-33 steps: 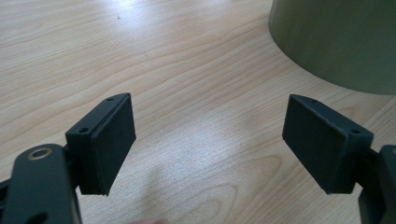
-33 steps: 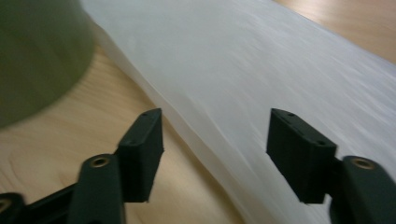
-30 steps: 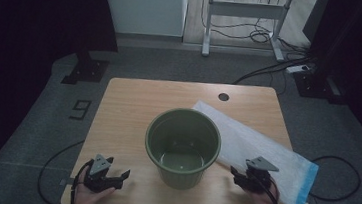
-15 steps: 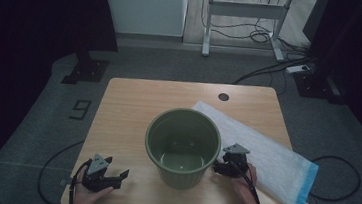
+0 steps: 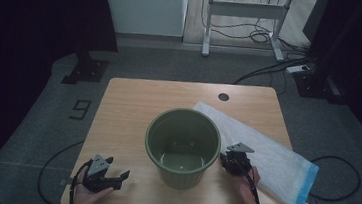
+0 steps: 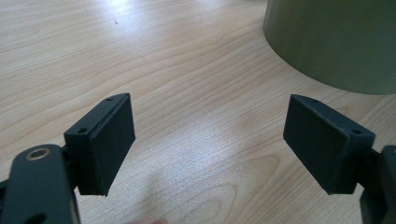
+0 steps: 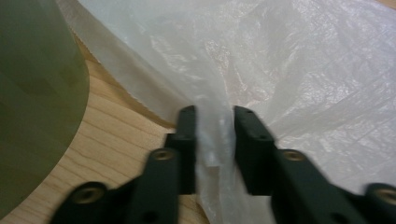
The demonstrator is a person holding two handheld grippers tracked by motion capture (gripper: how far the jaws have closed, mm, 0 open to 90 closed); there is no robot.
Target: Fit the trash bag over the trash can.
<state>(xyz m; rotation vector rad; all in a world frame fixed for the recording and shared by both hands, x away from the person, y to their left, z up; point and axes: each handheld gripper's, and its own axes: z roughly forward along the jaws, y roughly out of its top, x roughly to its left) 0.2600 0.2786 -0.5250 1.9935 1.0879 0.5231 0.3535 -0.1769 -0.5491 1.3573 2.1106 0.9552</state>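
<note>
- The right gripper (image 5: 227,161) has been moved from the 4 o'clock table edge to the translucent white plastic bag (image 5: 274,158) at 3 o'clock of the round green plastic bucket (image 5: 182,154).
- Its jaws are nearly closed on a bag fold (image 7: 212,140); lifting seems next.
- The left gripper (image 5: 117,178) is held wide open, empty, at 7 o'clock.

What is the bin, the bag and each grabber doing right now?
Green bin: upright, empty.
Plastic bag: flat on the table, its near edge bunched.
Left gripper: jaws wide open, holding nothing.
Right gripper: jaws closing around a bag fold.
</note>
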